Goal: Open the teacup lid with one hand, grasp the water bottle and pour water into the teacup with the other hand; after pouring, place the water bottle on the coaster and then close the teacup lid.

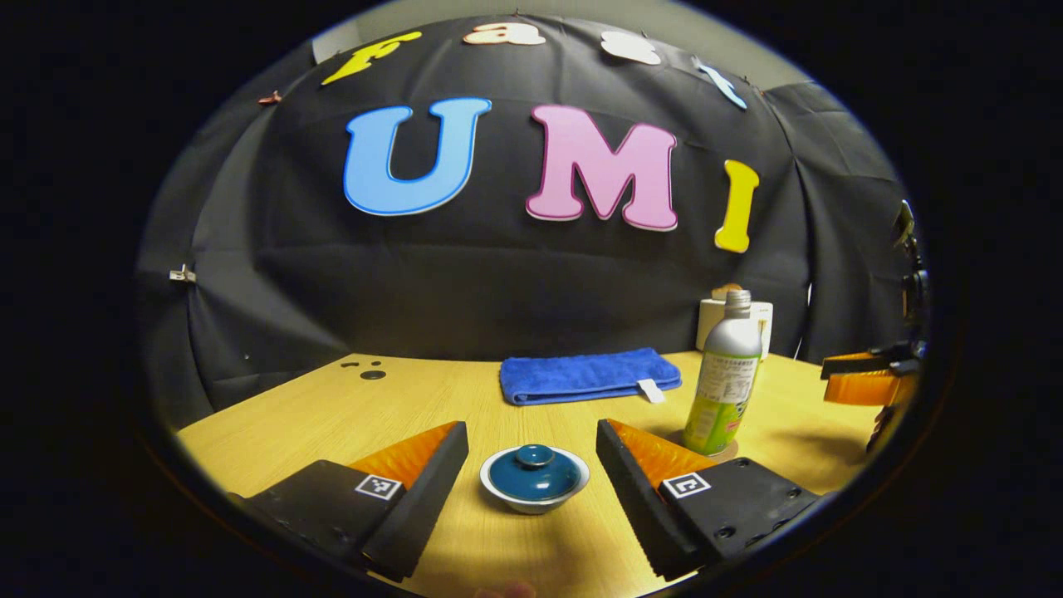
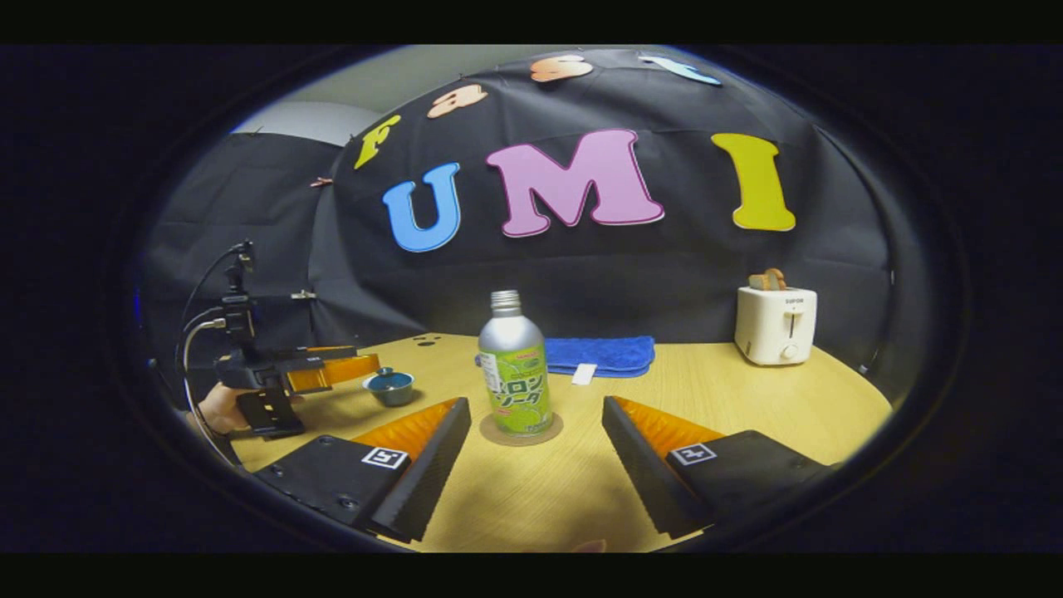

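A small white teacup with a dark blue lid (image 1: 534, 472) sits on the wooden table, just ahead of my left gripper (image 1: 531, 453), whose fingers stand wide apart on either side of it, not touching. The lid is on the cup. A silver water bottle with a green label (image 2: 513, 374) stands upright on a round coaster (image 2: 521, 433), straight ahead of my right gripper (image 2: 536, 432), open and short of it. The bottle (image 1: 726, 382) also stands right of the cup in the left gripper view. The teacup (image 2: 390, 385) shows far left, by the other gripper (image 2: 332, 370).
A folded blue towel (image 1: 588, 374) lies at the back of the table. A white toaster (image 2: 776, 324) stands at the back right. A hand (image 2: 217, 407) holds the other gripper at the left. Small dark holes (image 1: 366, 368) mark the table's far left.
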